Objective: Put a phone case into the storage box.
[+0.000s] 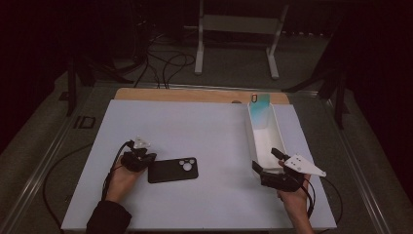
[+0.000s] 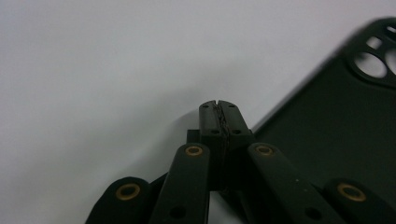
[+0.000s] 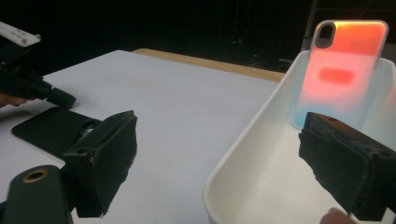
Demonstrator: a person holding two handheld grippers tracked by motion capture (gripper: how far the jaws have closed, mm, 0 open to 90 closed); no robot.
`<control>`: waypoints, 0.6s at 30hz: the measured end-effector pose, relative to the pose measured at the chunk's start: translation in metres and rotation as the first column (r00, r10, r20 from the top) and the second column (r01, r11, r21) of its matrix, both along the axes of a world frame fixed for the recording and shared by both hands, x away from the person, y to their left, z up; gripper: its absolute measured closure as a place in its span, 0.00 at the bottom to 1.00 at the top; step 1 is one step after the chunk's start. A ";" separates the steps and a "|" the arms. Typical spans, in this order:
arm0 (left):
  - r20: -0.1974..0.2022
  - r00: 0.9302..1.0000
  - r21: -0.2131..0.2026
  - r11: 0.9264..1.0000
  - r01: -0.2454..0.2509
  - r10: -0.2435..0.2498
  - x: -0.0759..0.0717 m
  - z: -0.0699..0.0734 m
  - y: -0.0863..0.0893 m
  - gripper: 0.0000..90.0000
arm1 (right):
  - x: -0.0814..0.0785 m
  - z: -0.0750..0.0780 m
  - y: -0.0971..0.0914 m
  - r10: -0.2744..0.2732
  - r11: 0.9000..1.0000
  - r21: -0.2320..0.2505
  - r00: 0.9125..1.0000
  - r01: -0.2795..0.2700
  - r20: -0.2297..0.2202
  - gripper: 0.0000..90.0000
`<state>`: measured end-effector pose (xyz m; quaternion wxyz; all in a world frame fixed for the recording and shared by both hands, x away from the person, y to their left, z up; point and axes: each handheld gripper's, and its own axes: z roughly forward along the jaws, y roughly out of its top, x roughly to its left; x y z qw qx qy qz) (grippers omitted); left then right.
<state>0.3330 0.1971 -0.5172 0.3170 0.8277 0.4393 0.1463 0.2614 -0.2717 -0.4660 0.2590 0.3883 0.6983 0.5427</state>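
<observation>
A black phone case (image 1: 173,169) lies flat on the white table, camera cut-outs toward the right. My left gripper (image 1: 142,160) is low at its left end. In the left gripper view its jaws are pressed together (image 2: 219,111) with nothing between them, right beside the black case's edge (image 2: 336,130). A long white bin (image 1: 253,141) stands at the right, and a translucent orange-to-teal phone case (image 3: 343,65) leans upright against its far wall. My right gripper (image 1: 267,159) stands open at the bin's near end. One jaw is over the table, the other over the bin rim (image 3: 243,140).
The white table top (image 1: 204,126) has a wooden strip (image 1: 195,95) along its far edge. Beyond it a white stand (image 1: 236,29) and cables lie on the dark floor. Cables trail from both grippers off the table's near corners.
</observation>
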 end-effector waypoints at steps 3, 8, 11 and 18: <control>0.017 1.000 -0.028 1.000 0.004 -0.003 -0.013 -0.003 0.001 1.00 | 0.001 0.001 0.001 0.007 1.000 0.001 1.000 -0.007 -0.020 0.13; 0.019 1.000 -0.034 0.999 0.010 -0.010 -0.029 -0.003 -0.001 1.00 | 0.002 0.002 0.002 -0.004 1.000 -0.010 0.999 0.004 -0.037 0.12; 0.027 1.000 -0.042 0.999 0.013 -0.012 -0.036 -0.004 -0.004 1.00 | 0.002 0.002 0.001 -0.011 1.000 0.002 0.999 0.011 -0.045 0.12; 0.037 0.999 -0.043 0.998 0.034 -0.033 -0.050 -0.004 -0.008 1.00 | 0.001 0.003 0.001 -0.003 1.000 0.014 0.999 0.004 -0.046 0.12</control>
